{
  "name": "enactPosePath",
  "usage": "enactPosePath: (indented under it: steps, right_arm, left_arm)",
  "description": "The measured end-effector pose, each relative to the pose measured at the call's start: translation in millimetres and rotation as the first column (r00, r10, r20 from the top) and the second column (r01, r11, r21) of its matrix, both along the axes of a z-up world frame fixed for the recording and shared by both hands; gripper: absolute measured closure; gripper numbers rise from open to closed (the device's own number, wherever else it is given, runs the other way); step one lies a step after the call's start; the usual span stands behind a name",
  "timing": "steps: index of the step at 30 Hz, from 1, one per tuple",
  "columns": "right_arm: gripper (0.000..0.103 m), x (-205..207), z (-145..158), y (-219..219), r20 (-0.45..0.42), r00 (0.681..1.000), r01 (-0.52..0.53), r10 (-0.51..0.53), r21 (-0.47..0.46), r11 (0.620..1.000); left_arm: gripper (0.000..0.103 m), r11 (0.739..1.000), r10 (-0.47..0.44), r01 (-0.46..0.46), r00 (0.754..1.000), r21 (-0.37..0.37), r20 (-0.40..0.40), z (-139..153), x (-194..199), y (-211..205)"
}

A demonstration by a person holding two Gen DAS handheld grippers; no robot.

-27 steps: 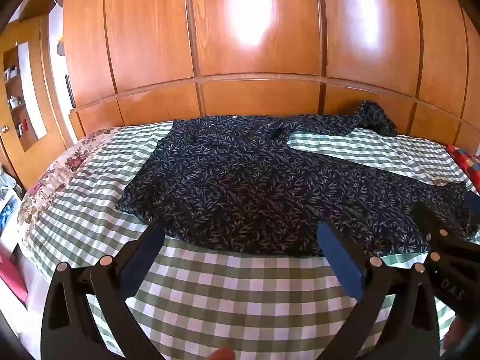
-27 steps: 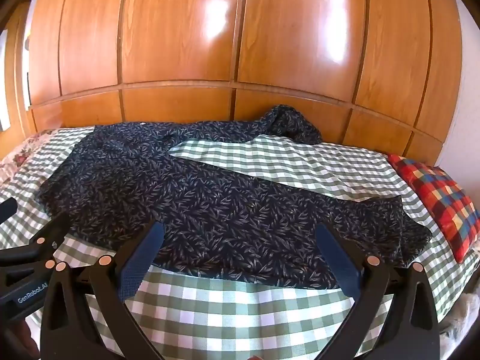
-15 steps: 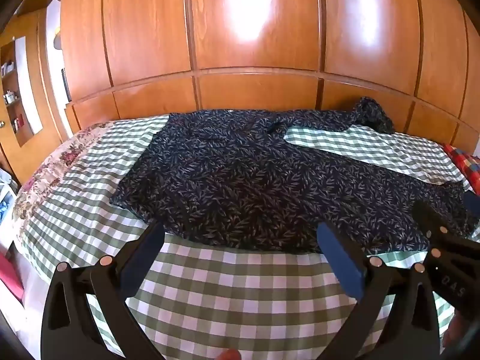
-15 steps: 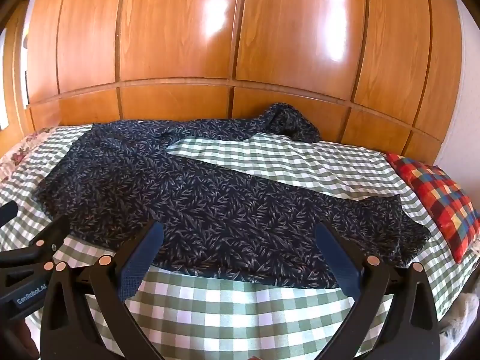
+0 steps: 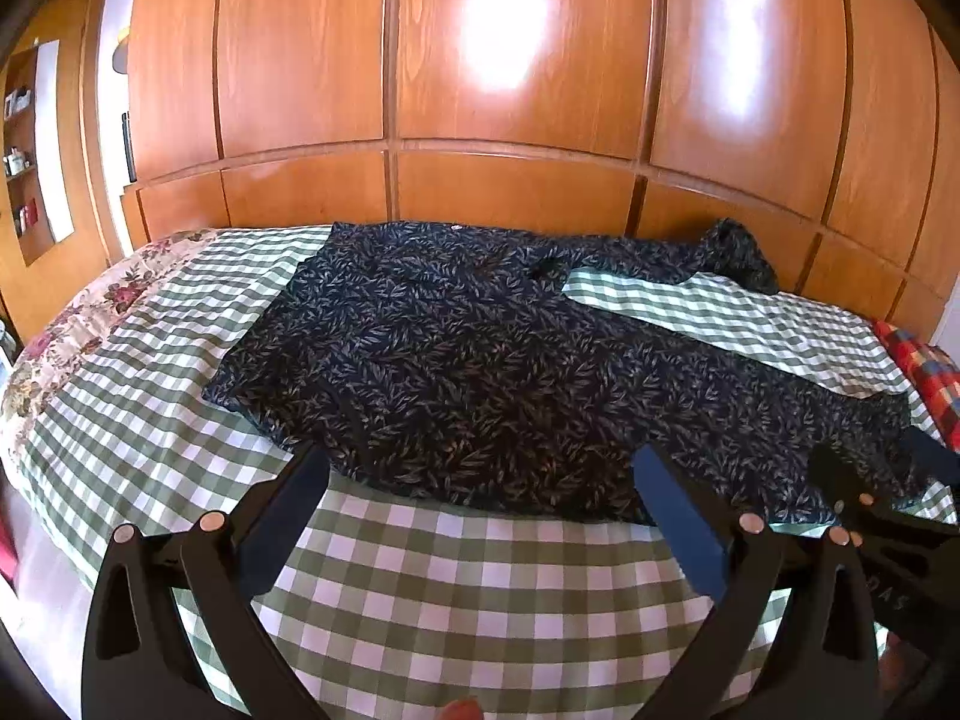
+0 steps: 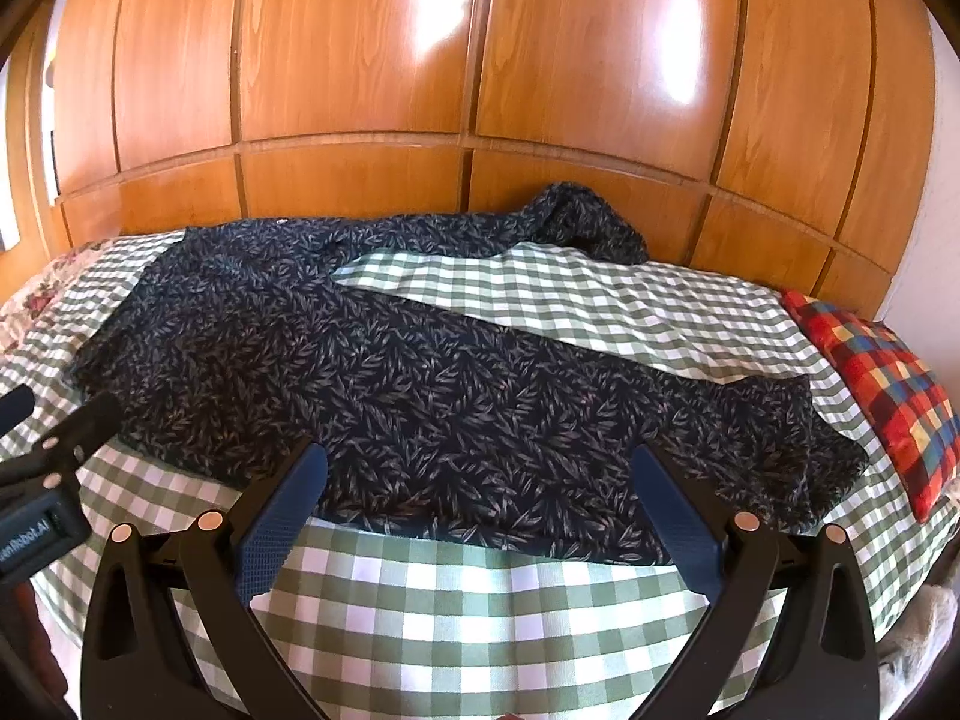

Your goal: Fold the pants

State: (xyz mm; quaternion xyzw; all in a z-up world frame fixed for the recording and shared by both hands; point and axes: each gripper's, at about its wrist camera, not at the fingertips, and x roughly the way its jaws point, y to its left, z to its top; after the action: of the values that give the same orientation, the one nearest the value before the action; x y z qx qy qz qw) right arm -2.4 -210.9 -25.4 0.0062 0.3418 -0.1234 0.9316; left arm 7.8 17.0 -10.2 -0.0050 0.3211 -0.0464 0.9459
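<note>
Dark navy pants with a pale leaf print lie spread on the bed, waist to the left and the two legs splayed apart to the right. The far leg ends bunched against the wooden wall. My left gripper is open and empty above the near edge of the pants. My right gripper is open and empty above the near leg. Each gripper shows at the edge of the other's view: the right gripper and the left gripper.
The bed has a green and white checked cover. A floral pillow lies at the left end. A red plaid cushion lies at the right end. A wooden panelled wall runs behind the bed.
Both grippers have risen and tilted up a little, so the pants sit lower in both views. The pants have not moved and both grippers stay open.
</note>
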Motion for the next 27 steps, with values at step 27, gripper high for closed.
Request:
enactPosePath:
  steps: [27]
  right_arm:
    - [0.003,-11.1,3.1,1.5,0.012,1.000,-0.023,0.022,0.062,0.998]
  left_arm:
    - [0.002,0.996,-0.081,0.081,0.997,-0.022,0.005,6.4,-9.9,-3.3]
